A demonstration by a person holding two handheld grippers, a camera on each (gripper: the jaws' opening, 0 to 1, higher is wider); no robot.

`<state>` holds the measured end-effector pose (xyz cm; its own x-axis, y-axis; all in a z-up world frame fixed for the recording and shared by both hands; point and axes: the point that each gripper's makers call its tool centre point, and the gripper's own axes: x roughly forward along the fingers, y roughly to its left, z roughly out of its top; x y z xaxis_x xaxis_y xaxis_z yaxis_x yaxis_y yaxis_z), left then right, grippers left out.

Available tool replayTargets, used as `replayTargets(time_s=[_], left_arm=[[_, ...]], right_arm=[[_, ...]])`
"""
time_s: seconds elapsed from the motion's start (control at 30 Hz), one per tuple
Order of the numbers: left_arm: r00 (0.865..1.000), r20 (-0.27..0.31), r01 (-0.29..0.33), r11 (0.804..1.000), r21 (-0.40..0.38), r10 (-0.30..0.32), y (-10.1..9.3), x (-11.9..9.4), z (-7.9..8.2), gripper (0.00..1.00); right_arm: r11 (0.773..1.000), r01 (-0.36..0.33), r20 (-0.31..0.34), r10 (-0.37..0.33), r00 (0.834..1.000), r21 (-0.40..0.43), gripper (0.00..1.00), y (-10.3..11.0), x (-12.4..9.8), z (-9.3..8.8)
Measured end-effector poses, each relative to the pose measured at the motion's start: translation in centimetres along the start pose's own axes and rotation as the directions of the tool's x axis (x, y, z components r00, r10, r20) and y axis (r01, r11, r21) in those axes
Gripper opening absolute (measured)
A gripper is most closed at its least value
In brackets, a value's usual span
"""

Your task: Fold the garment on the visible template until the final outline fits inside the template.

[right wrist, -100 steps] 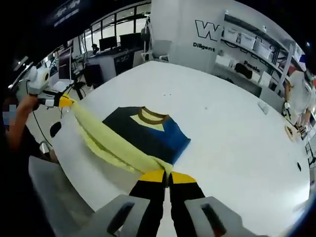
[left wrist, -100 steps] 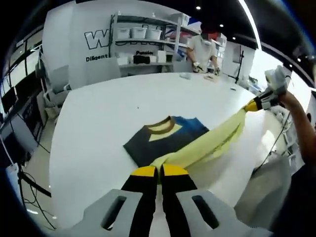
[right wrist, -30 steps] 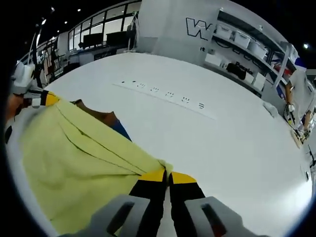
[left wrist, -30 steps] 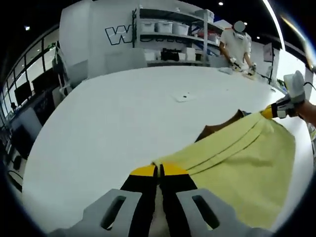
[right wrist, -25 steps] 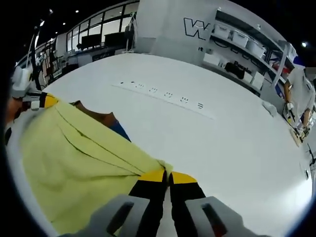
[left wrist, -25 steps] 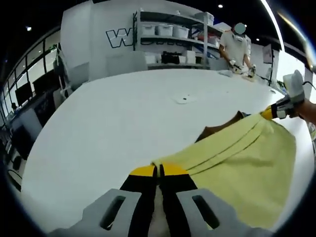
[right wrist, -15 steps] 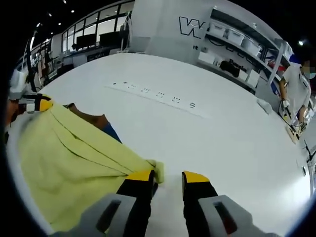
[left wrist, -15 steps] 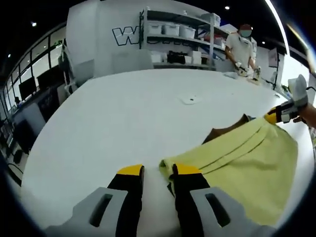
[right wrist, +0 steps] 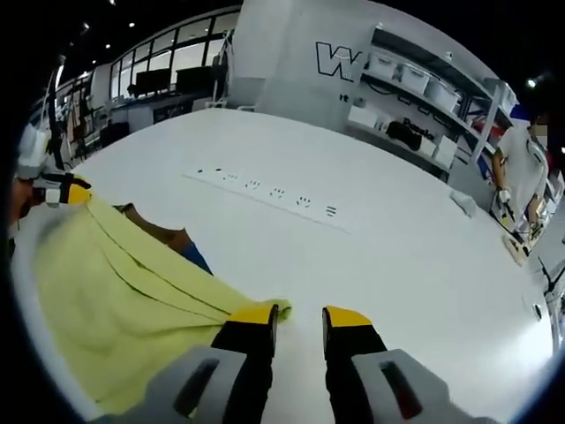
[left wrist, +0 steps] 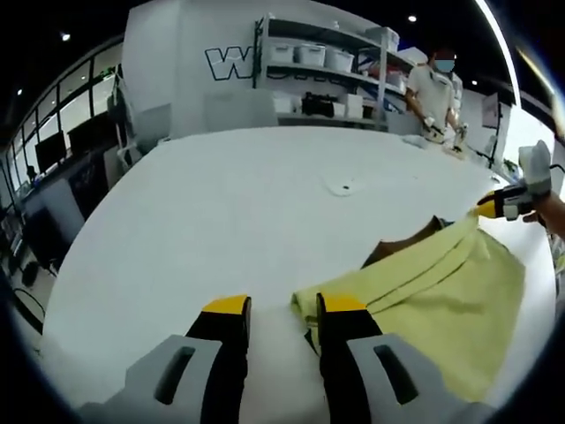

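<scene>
Garment [left wrist: 424, 287] spread flat on white bench [left wrist: 221, 212], yellow panel uppermost, brown collar and a sliver of blue peeking from under its far edge; lying so presumably because a fold has been laid over the dark body and let go. Left gripper [left wrist: 275, 305] with jaws parted, nothing between them, near corner of the yellow cloth just off the inner face of the one jaw, touching or nearly so. Right gripper [right wrist: 298, 314] likewise parted and empty, cloth corner at the tip of the jaw nearer the garment [right wrist: 132, 283]. Seen across the cloth at its far corner from either side, the other gripper's yellow tips, too small to judge. No template outline made out on the bench.
</scene>
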<state>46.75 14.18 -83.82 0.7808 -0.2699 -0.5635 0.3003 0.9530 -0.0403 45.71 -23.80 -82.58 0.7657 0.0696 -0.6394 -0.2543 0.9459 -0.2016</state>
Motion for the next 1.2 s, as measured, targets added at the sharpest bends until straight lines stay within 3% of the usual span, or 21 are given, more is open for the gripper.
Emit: replayTargets(time_s=[0.23,0.3,0.33,0.43,0.67,0.8,1.03,1.2], left_arm=[[0.999,0.035,0.008,1.0,0.008,-0.008,-0.3,-1.0,1.5,0.23],[0.999,0.037,0.019,1.0,0.019,-0.019,-0.6,-1.2,1.7,0.18],[0.999,0.038,0.021,1.0,0.021,-0.022,-0.7,-1.3,1.7,0.14],[0.998,0.041,0.041,0.999,0.028,-0.042,-1.4,-1.6,1.8,0.0],[0.995,0.025,0.094,0.995,0.037,-0.095,-3.6,-2.3,1.3,0.0],[0.983,0.012,0.181,0.982,0.053,-0.182,-6.6,-2.7,1.0,0.0],[0.974,-0.049,0.224,0.973,0.063,-0.221,-9.0,-1.5,-1.4,0.0],[0.967,-0.053,0.251,0.965,0.069,-0.248,-10.4,-1.0,-2.0,0.0]], right_arm=[[1.0,0.019,0.039,-0.019,0.999,-0.011,0.17,-0.4,-1.3,1.0],[1.0,0.017,0.056,-0.017,0.998,-0.011,0.12,-0.3,-1.9,1.4],[1.0,0.016,0.059,-0.015,0.998,-0.01,0.01,-0.3,-2.0,1.4],[0.999,-0.028,0.058,0.027,0.998,0.018,0.0,0.5,-2.6,1.4],[0.994,-0.104,0.055,0.103,0.993,0.019,0.0,3.0,-2.7,1.2],[0.986,-0.164,0.059,0.163,0.985,0.013,0.0,5.1,-2.7,1.4],[0.969,-0.248,0.054,0.248,0.967,-0.011,0.0,8.4,-2.0,0.8],[0.957,-0.288,0.032,0.289,0.957,-0.034,0.0,10.2,-1.4,0.1]])
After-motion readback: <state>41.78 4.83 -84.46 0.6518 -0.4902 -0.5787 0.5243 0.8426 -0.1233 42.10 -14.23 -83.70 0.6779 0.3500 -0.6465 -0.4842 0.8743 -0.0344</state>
